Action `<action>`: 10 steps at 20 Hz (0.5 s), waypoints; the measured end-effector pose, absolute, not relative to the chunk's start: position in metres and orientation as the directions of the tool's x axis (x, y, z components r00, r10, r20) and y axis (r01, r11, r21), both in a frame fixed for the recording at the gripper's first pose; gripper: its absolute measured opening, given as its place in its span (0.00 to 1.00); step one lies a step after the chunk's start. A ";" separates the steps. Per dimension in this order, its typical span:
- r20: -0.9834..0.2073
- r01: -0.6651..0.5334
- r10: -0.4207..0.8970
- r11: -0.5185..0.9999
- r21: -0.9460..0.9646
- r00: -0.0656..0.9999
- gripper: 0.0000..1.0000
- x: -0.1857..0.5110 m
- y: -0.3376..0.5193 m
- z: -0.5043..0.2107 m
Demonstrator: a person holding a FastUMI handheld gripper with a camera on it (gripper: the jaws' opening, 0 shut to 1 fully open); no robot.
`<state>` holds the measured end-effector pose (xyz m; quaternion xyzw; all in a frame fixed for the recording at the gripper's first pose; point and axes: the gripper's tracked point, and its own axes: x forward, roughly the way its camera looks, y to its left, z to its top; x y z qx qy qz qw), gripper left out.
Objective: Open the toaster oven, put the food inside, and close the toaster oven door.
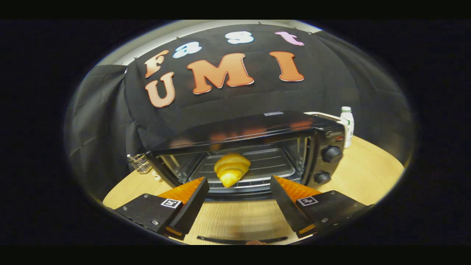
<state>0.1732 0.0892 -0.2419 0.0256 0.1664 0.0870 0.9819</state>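
The claw (239, 184) is hanging above the wooden table (368, 180) with its 2 fingers spread wide apart, gripping nothing, and light wood is showing through the gap between them. Just beyond the fingertips the toaster oven (257, 147) is sitting on the table with its door dropped open, the lowered door lying just ahead of the fingers as a dark band. A golden croissant (232, 168) is resting inside the oven, on the wire rack (272, 163) near its front edge, and it is lining up with the gap between the 2 fingers without touching either one. On the oven's control panel, past the right finger, 2 round black knobs (332, 154) are sitting 1 above the other. A white bottle (347, 125) with a green cap is standing beside the oven's far corner on that same side. On the opposite side of the oven a small wire basket (141, 163) is standing on the table, close to the black cloth wall
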 end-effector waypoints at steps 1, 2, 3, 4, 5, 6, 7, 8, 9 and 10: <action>-0.314 -0.164 0.179 0.984 0.075 0.932 0.99 0.155 0.086 -0.237; -0.309 -0.163 0.177 0.984 0.071 0.935 0.99 0.140 0.083 -0.235; -0.310 -0.159 0.171 0.985 0.066 0.935 0.98 0.124 0.080 -0.236; -0.323 -0.154 0.164 0.986 0.058 0.932 0.98 0.111 0.076 -0.242; -0.340 -0.146 0.155 0.988 0.050 0.928 0.98 0.100 0.073 -0.249; -0.354 -0.143 0.148 0.989 0.040 0.923 0.98 0.091 0.071 -0.255; -0.372 -0.145 0.142 0.989 0.020 0.917 0.99 0.085 0.070 -0.263; -0.400 -0.141 0.126 0.990 -0.008 0.908 0.99 0.078 0.067 -0.273; -0.419 -0.146 0.119 0.989 -0.033 0.900 0.99 0.073 0.065 -0.281; -0.433 -0.145 0.111 0.988 -0.045 0.895 0.99 0.069 0.064 -0.287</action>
